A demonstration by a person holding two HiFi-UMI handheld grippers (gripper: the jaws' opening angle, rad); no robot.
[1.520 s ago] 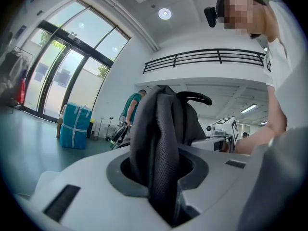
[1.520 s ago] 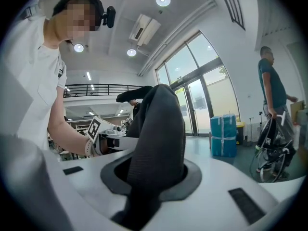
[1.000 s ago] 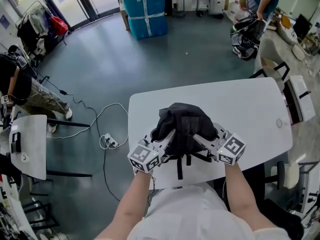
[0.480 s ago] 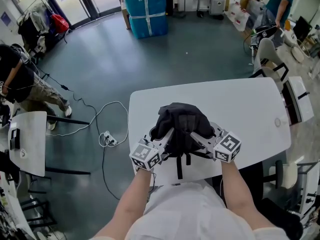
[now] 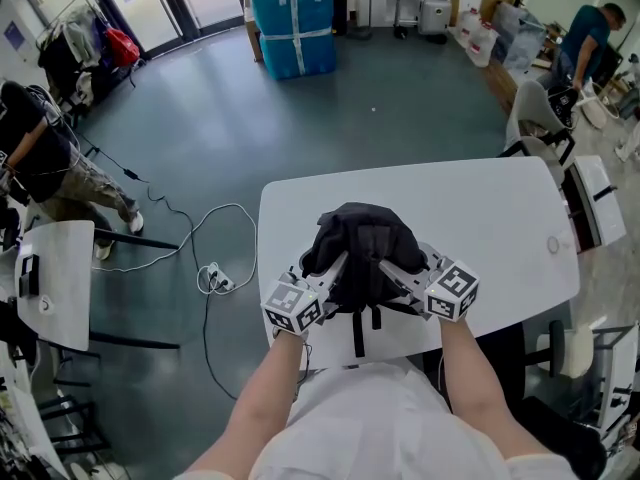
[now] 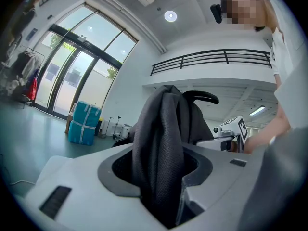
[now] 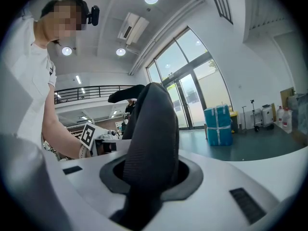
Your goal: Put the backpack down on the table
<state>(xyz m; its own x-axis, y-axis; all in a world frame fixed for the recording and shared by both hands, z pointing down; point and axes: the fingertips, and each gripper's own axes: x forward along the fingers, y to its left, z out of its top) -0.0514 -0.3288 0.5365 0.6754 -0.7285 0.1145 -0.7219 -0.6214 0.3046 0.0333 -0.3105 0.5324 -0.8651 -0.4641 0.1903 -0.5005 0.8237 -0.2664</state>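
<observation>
Left gripper (image 5: 337, 269): jaws clamped hard on a thick fold of the backpack (image 5: 362, 238). In the left gripper view the dark, mesh-textured cloth fills the gap between them and bunches upward. Right gripper (image 5: 393, 270): same state, pinched tight on a second padded fold that rises from its jaws in the right gripper view. Neither gripper is empty or slack. The two grips sit on the near side of the bag, left and right of its middle, with the marker cubes pointing back toward the person. The bag hangs as a slumped dark mound over the near middle of the white table (image 5: 490, 213). A loose strap (image 5: 357, 336) trails toward the near edge. Whether the base already rests on the tabletop cannot be told from here. Judgement: soft, limp cloth with no frame. It looks light for its bulk and will sag and fold when let go rather than stand. The weave should hold in the jaws, and the bag is not fragile. The padded folds now held, or the carry handle (image 6: 202, 98) at the top, seem the best purchase, since thin webbing would slide. Beyond the table, a cable (image 5: 215, 258) lies on the floor and a blue wrapped bundle (image 5: 290, 20) stands far off.
</observation>
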